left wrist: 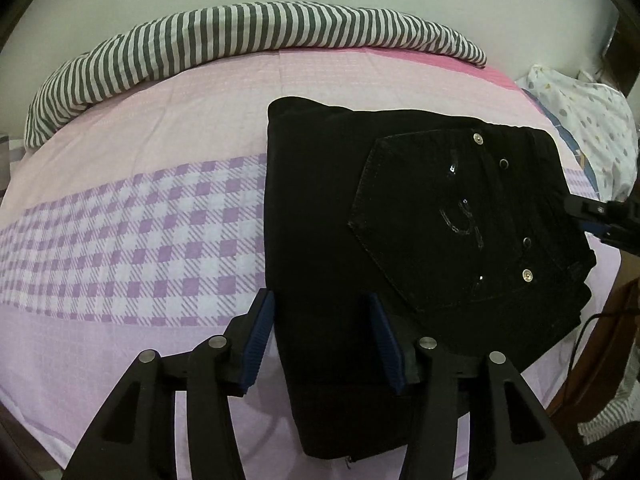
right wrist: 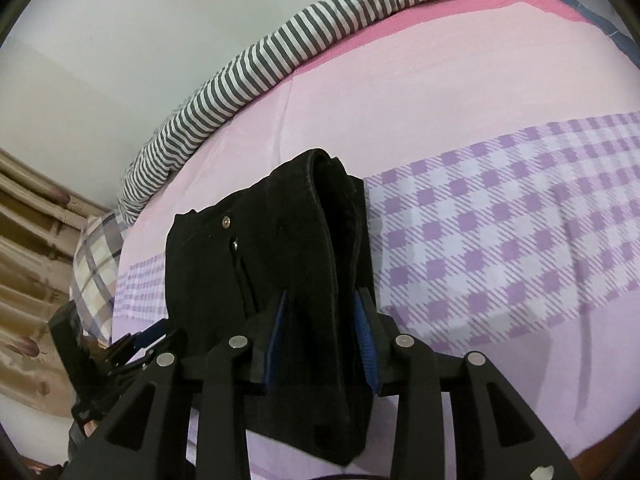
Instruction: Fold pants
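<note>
Two grippers flank the folded black pants (left wrist: pixel 420 220) lying near the bed's (left wrist: pixel 140 208) right edge. The left gripper (left wrist: pixel 320 336) stands spread, straddling the near fold; the right gripper (right wrist: pixel 324 332) brackets the layered edge, contact unclear. Risk: an uneven pull could spill the stacked layers.

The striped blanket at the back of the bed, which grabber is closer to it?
Neither clearly. The left gripper and right gripper both sit at the folded black pants, well short of the striped blanket.
</note>
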Demonstrator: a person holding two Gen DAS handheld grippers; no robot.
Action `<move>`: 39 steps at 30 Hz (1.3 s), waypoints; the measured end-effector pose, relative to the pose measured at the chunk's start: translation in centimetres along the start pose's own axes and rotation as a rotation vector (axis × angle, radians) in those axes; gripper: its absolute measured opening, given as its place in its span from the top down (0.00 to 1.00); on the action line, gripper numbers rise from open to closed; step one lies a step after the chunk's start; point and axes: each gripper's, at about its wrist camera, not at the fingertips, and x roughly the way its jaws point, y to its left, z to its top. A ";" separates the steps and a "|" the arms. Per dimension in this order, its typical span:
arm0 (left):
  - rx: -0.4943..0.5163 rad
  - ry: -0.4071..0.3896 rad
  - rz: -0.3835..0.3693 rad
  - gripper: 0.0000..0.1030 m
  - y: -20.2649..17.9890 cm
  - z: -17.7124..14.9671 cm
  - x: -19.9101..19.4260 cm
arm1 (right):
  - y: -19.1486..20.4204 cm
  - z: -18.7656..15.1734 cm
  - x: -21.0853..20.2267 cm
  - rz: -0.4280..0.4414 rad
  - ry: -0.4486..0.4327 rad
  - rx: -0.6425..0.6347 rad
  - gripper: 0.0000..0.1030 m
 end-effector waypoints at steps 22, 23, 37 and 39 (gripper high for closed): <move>-0.020 0.005 -0.002 0.49 -0.1 -0.4 -0.1 | 2.3 -0.8 -2.2 0.092 -0.002 -0.097 0.70; -0.021 0.006 -0.002 0.49 -0.1 -0.4 0.0 | 2.4 -0.8 -2.2 0.045 -0.021 -0.108 0.70; -0.035 0.015 -0.008 0.48 0.0 -0.5 0.4 | 1.6 1.1 -0.4 0.076 -0.012 -0.113 0.72; -0.042 0.020 -0.011 0.48 0.1 -0.5 0.5 | 2.2 1.1 -0.5 0.113 0.012 -0.148 0.74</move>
